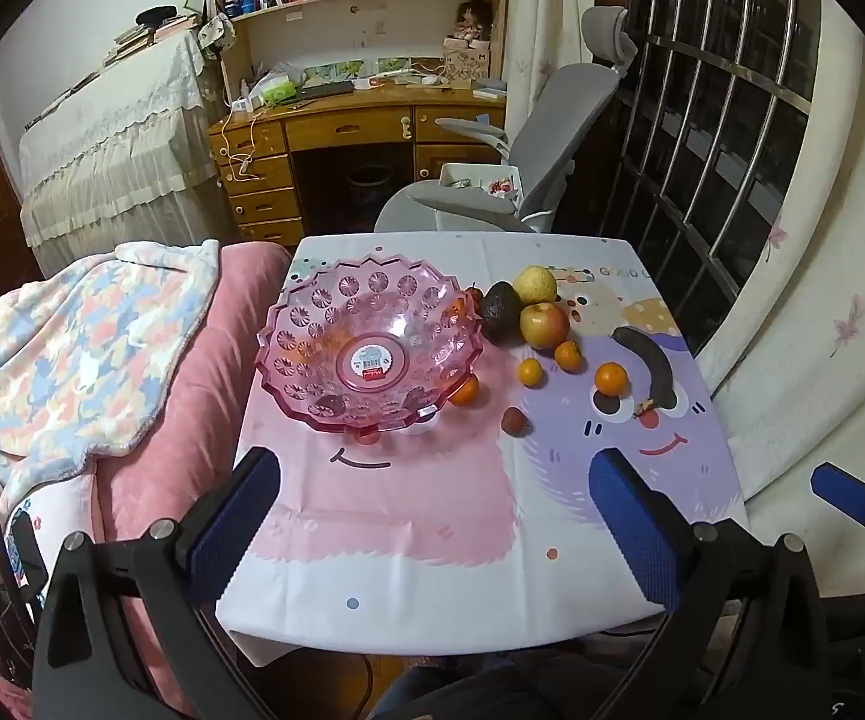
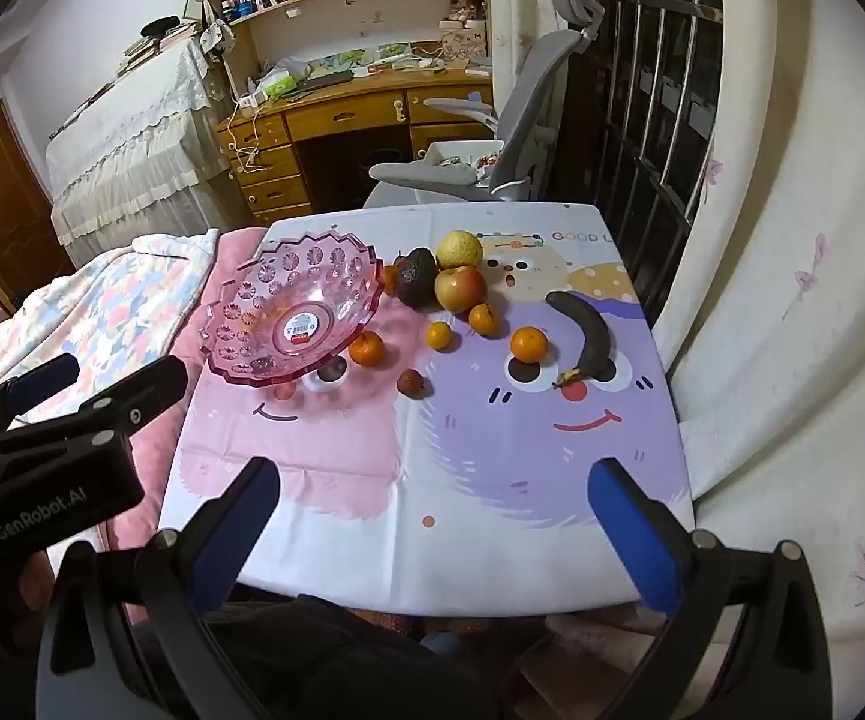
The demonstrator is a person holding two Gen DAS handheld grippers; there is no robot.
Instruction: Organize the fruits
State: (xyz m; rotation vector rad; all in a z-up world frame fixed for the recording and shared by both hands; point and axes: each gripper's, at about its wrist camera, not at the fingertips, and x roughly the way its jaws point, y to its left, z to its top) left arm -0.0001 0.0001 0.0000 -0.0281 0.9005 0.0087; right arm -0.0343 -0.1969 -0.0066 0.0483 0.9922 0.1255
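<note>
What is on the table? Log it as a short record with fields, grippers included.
surface: table with cartoon cloth
bowl: pink plastic bowl, empty, on table's left side
fruit right of bowl: avocado, pear, apple, dark banana, small oranges, e.g.
nearest loose fruit: small reddish fruit
left gripper: open, empty
right gripper: open, empty
fruit in bowl: none yet

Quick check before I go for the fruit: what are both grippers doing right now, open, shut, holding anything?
Left gripper: jaws wide open, holding nothing, above the near part of the table.
Right gripper: jaws wide open, holding nothing.
</note>
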